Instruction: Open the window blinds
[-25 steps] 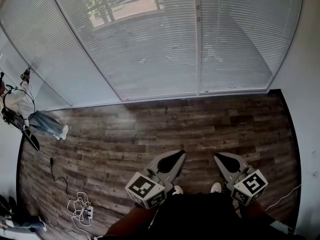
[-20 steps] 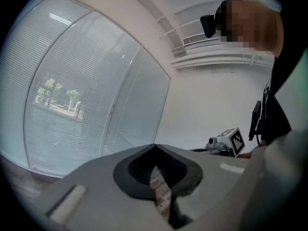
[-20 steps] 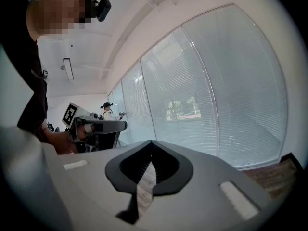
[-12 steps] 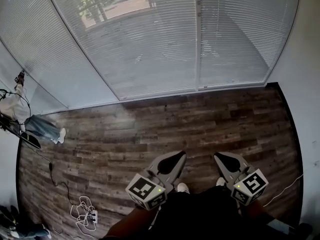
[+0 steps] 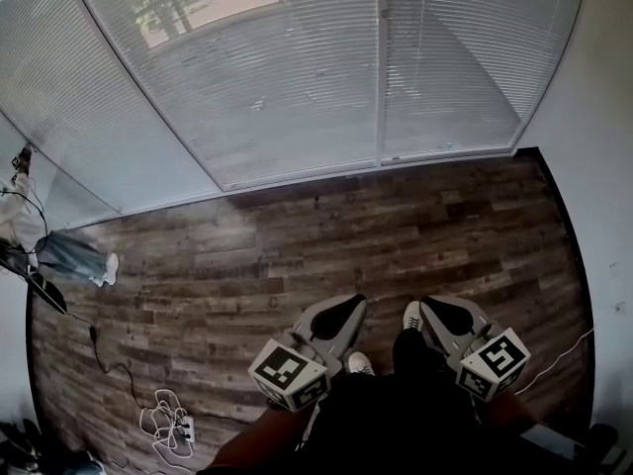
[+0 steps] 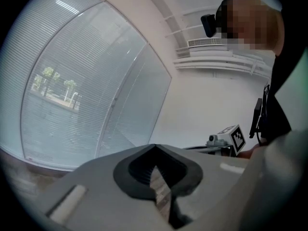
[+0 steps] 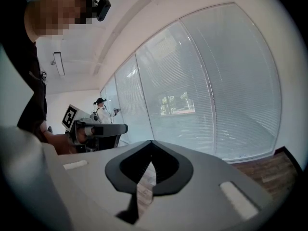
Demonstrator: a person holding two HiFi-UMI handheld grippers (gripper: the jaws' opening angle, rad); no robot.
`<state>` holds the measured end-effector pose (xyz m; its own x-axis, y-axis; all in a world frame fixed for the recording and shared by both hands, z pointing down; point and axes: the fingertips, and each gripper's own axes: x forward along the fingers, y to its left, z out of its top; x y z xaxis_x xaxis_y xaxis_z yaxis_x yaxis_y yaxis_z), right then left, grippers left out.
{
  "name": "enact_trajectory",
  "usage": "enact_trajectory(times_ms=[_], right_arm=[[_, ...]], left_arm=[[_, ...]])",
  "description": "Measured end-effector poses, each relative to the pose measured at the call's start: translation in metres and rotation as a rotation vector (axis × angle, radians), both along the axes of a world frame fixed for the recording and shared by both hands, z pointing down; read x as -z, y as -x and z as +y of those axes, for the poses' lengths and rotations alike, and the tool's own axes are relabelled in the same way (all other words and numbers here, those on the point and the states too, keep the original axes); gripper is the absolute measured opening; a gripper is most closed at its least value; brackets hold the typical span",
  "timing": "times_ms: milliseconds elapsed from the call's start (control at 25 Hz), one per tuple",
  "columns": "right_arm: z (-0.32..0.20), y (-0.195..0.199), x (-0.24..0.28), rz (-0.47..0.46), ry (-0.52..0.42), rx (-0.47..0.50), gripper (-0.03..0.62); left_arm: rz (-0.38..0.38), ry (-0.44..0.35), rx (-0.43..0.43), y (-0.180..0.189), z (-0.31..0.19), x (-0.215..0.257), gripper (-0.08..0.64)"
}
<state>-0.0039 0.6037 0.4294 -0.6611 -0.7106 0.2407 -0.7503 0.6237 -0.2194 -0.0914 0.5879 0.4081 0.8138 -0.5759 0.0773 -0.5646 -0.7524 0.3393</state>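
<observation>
Ahead of you: window blinds (image 5: 297,77), spanning the whole far side and reaching down to the floor (image 5: 396,226), with an upright window frame post (image 5: 381,67) right of centre between two panels. To your right: a wall (image 5: 605,166), meeting the blinds at the far right corner. Far left, close to the blinds: another person (image 5: 59,255), standing on the floor. Lower left, on the floor: a power strip (image 5: 178,426) with a coiled cable (image 5: 153,409) trailing toward that person. Nearest you: left gripper (image 5: 346,307) and right gripper (image 5: 433,311), side by side and apart, both well short of the blinds; your shoe (image 5: 411,315) lies between them.
</observation>
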Motion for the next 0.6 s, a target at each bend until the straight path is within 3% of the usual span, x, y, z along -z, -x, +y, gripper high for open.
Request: enact_trajectory(times_ms=[440, 600], right_arm=[[-0.052, -0.012, -0.002, -0.040, -0.005, 0.033, 0.026], [-0.087, -0.031, -0.002, -0.047, -0.014, 0.032, 0.025]], left_arm=[[-0.044, 0.034, 0.033, -0.014, -0.040, -0.014, 0.000], [-0.045, 0.007, 0.049, -0.031, -0.075, -0.008, 0.000]])
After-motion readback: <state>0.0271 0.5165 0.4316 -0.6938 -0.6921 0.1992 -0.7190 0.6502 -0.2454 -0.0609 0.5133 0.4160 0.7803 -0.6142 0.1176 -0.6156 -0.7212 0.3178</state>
